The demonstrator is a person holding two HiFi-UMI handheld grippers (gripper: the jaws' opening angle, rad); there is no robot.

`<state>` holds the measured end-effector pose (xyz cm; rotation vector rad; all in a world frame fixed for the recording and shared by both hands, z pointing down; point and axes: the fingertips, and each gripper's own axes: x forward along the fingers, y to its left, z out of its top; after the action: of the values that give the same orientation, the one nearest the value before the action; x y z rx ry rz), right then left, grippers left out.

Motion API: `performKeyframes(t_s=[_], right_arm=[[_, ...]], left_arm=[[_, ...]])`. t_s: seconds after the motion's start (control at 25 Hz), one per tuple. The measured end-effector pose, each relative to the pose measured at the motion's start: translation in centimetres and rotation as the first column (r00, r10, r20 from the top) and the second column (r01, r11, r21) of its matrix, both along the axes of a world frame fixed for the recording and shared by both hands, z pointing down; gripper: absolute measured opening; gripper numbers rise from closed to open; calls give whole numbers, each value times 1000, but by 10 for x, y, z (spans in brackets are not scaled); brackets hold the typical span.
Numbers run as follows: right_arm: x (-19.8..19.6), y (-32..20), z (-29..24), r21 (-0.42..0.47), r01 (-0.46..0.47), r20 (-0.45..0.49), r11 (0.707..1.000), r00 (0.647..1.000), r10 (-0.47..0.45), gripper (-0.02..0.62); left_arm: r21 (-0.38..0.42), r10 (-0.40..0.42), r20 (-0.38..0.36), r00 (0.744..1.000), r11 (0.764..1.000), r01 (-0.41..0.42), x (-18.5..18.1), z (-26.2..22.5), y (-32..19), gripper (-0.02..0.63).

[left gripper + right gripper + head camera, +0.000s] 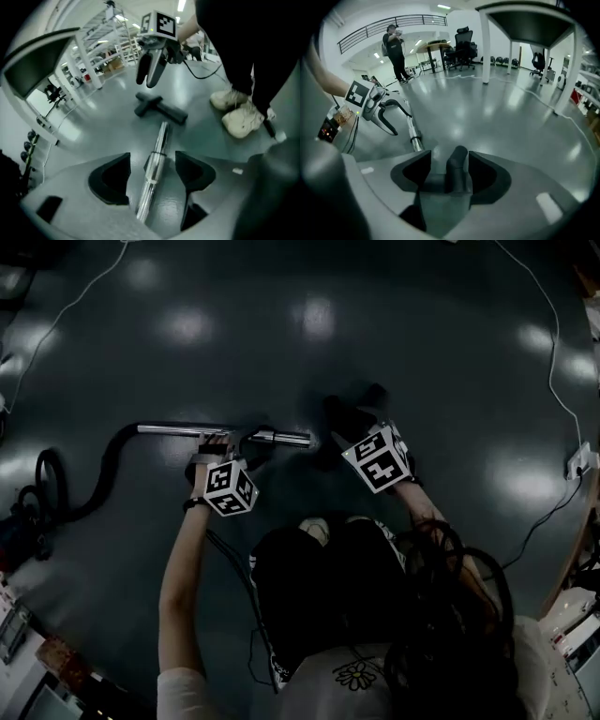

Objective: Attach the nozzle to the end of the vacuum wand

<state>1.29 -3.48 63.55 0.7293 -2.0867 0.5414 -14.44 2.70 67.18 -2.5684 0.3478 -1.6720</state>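
The silver vacuum wand (187, 430) lies on the dark floor, its black hose (103, 470) curving off to the left. My left gripper (217, 442) is over the wand near its free end. In the left gripper view the wand (157, 157) runs between the jaws with a gap on each side, so my left gripper (152, 174) is open. The black T-shaped nozzle (159, 108) lies just beyond the wand's tip. My right gripper (450, 171) straddles the nozzle's neck (457, 166), jaws spread wide and not pressing it. The nozzle (354, 409) is dim in the head view.
The person's light shoes (239, 117) stand right of the wand. A white cable (553, 352) runs to a power strip (577, 462) at the right. White table legs (485, 47), office chairs (461, 47) and a standing person (396, 47) are farther off.
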Motion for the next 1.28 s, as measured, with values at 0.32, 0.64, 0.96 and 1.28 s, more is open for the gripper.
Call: performKeyframes(t_s=[0.32, 0.64, 0.96, 1.28], right_arm=[[-10, 2, 98, -134, 135, -145, 982, 977, -155, 224], [-14, 24, 60, -71, 458, 136, 886, 884, -447, 212], [1, 20, 39, 29, 704, 78, 709, 706, -704, 206], [-7, 28, 39, 14, 828, -6, 561, 561, -828, 206]], left_arm=[[-30, 111, 187, 976, 994, -107, -9, 87, -6, 233], [112, 56, 41, 998, 992, -60, 5, 36, -51, 181], [118, 104, -43, 994, 988, -99, 28, -1, -54, 178], [114, 109, -62, 992, 988, -102, 33, -1, -47, 178]])
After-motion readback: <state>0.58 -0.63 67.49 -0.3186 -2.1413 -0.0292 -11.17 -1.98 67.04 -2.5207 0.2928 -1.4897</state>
